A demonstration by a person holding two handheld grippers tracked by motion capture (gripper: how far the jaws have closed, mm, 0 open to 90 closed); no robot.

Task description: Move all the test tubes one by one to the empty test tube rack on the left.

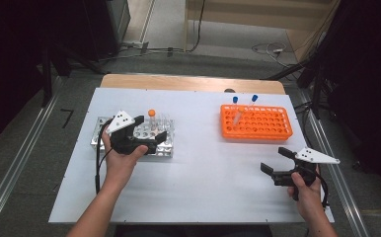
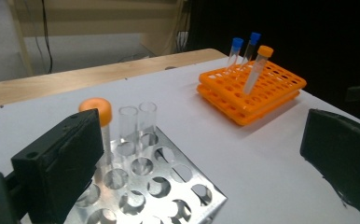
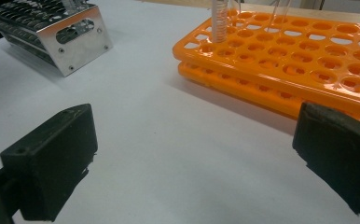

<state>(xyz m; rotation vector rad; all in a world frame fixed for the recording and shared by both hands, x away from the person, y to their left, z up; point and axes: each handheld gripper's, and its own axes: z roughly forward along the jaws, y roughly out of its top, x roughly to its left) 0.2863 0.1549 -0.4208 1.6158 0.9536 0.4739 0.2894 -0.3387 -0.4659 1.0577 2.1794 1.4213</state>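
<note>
A silver metal rack (image 1: pixel 98 137) stands at the table's left and holds an orange-capped tube (image 1: pixel 151 113) upright. In the left gripper view this tube (image 2: pixel 96 109) rises just beyond the left jaw, beside two uncapped clear tubes (image 2: pixel 128 123). My left gripper (image 1: pixel 151 127) hovers over the rack with its jaws wide apart and nothing between them (image 2: pixel 199 149). An orange rack (image 1: pixel 272 123) at the right holds two blue-capped tubes (image 1: pixel 235 99) and a leaning orange-capped one (image 1: pixel 241 109). My right gripper (image 1: pixel 274 159) rests open in front of it, empty (image 3: pixel 192 154).
The white tabletop (image 1: pixel 213 173) lies bare between the two racks and toward the near edge. A wooden strip (image 1: pixel 193 83) runs along the far edge. In the right gripper view the orange rack (image 3: pixel 285 70) is close ahead and the metal rack (image 3: pixel 75 42) far left.
</note>
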